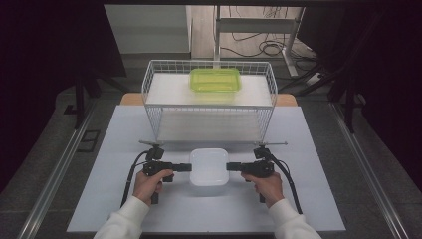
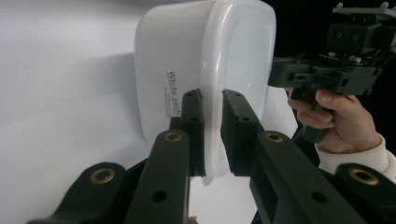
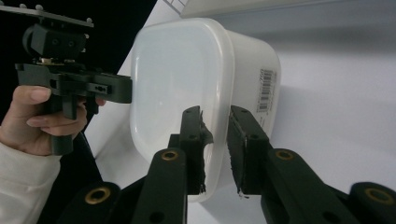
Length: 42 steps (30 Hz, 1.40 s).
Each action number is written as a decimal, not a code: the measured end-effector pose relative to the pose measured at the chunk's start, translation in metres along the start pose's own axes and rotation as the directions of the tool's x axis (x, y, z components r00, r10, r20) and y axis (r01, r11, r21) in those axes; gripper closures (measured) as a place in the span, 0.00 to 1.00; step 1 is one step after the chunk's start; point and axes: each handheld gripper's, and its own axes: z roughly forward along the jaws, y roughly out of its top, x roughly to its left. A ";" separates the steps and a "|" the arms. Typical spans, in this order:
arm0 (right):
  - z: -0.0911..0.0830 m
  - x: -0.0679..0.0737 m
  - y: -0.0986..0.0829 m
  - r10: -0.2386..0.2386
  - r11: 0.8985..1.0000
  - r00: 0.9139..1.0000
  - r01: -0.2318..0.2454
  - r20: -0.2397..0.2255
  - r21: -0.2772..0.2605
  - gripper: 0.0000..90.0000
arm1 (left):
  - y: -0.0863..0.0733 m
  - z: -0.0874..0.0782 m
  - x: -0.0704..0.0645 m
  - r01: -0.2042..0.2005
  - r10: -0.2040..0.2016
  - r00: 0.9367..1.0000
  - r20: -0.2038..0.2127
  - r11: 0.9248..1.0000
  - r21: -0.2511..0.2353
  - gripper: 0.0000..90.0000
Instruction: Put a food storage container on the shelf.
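white container [image 1: 209, 167] rim hidden between jaws, label blurred

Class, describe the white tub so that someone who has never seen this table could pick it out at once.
Start at the wire basket at the far end of the pale table; just in front of it sits the white tub, rounded and lidded. The left tongs and right tongs grip its opposite rims. Unlike the green tub atop the basket, it is milky white.
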 end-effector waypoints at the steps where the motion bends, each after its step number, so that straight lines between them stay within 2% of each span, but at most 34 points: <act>1: 0.000 0.000 0.000 -0.008 1.000 1.000 0.008 0.005 0.002 0.84 | 0.000 0.000 0.000 -0.003 0.003 1.000 -0.001 1.000 0.000 0.89; 11: -0.006 0.005 0.003 -0.041 0.999 0.999 0.041 0.000 -0.017 0.84 | 0.002 -0.004 -0.007 -0.026 0.026 1.000 0.004 1.000 -0.013 0.89; 13: -0.009 0.008 0.005 -0.055 0.998 0.998 0.055 -0.008 -0.033 0.84 | 0.005 -0.008 -0.014 -0.044 0.044 0.999 0.002 0.999 -0.031 0.89; 15: -0.011 0.012 0.007 -0.063 0.997 0.998 0.062 -0.014 -0.046 0.84 | 0.006 -0.010 -0.016 -0.048 0.048 0.999 0.001 0.998 -0.031 0.89; 17: -0.014 0.016 0.010 -0.076 0.996 0.997 0.076 -0.010 -0.054 0.84 | 0.012 -0.016 -0.024 -0.075 0.075 0.997 -0.008 0.996 -0.036 0.89; 21: -0.019 0.024 0.016 -0.096 0.993 0.995 0.095 -0.009 -0.073 0.84 | 0.017 -0.020 -0.031 -0.088 0.087 0.996 -0.009 0.995 -0.049 0.89; 26: -0.032 0.038 0.028 -0.146 0.985 0.989 0.145 -0.005 -0.094 0.84 | 0.025 -0.029 -0.045 -0.109 0.108 0.994 -0.010 0.992 -0.068 0.89; 39: -0.054 0.064 0.053 -0.194 0.972 0.981 0.193 0.004 -0.134 0.84 | 0.045 -0.047 -0.076 -0.158 0.159 0.987 -0.001 0.981 -0.116 0.89; 42: -0.060 0.071 0.061 -0.203 0.969 0.979 0.202 0.007 -0.143 0.84 | 0.051 -0.052 -0.085 -0.176 0.177 0.984 -0.007 0.976 -0.127 0.89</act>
